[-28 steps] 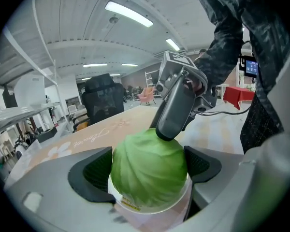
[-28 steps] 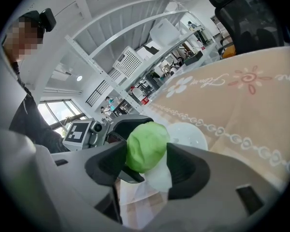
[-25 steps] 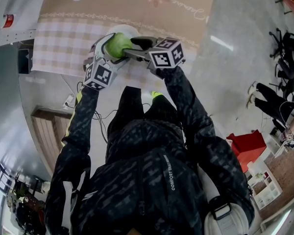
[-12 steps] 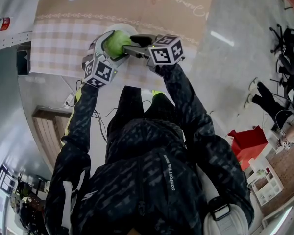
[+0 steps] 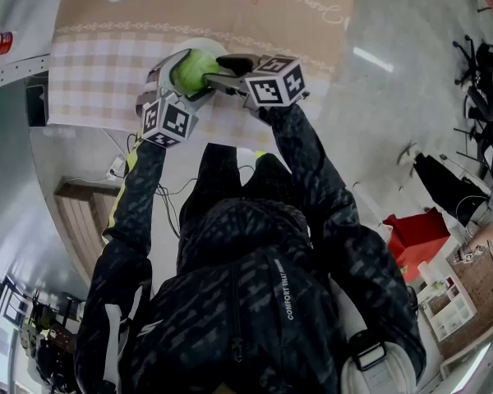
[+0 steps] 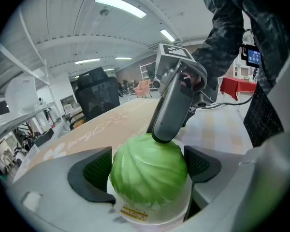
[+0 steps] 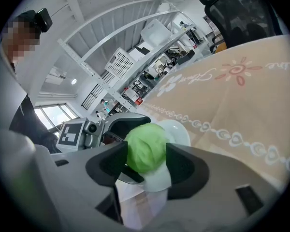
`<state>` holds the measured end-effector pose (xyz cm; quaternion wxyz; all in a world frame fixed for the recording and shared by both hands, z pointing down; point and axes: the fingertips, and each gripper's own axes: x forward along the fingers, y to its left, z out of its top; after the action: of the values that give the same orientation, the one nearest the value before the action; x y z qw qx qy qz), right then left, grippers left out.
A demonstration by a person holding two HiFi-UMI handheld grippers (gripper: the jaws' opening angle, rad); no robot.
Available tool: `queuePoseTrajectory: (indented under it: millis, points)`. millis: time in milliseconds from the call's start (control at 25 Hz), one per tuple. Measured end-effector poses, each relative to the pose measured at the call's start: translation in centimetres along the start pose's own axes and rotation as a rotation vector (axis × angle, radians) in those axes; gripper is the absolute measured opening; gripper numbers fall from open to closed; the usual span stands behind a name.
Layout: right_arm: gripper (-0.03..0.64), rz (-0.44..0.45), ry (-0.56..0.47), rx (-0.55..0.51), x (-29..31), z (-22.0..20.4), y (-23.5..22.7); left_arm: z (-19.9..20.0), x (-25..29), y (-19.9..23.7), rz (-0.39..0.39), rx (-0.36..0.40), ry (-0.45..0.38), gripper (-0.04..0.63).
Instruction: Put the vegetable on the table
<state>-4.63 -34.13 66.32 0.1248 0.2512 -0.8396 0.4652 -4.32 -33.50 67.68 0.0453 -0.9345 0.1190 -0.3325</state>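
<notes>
Closing right gripper (image 7: 146, 163) jaws round cabbage (image 7: 144, 150) — left gripper (image 6: 147, 169) clamping bowl (image 6: 151, 214) beneath.

A round green cabbage (image 6: 149, 174) sat in a white bowl (image 6: 152, 216) with a small label on its front, low in the centre. The two dark fingers (image 6: 93, 172) of the left gripper (image 6: 147, 167) stood on either side, pressed against the bowl's rim. From above, one grey finger (image 6: 171, 105) of the right gripper (image 6: 162, 135) touched the cabbage's top. That gripper's fingers had just been closing, with the cabbage between them. Its marker cube (image 6: 174, 52) and a dark patterned sleeve (image 6: 227, 28) showed behind. The counter (image 6: 101, 129) beyond wore a beige cloth printed with flowers and script. A black office chair (image 6: 96, 98) stood farther back under ceiling lights (image 6: 120, 5).
</notes>
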Motion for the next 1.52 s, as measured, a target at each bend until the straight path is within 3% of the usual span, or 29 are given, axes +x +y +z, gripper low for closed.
queuePoseTrajectory:
  millis: [400, 1520]
  points:
    - [0.229, -0.003, 0.012, 0.001, -0.1, -0.5, -0.5, 0.1, 0.3, -0.1, 0.043, 0.066, 0.015, 0.454]
    - [0.235, -0.009, -0.004, -0.036, 0.8, 0.9, 0.8, -0.3, -1.9, 1.2, 0.118, 0.085, -0.050, 0.460]
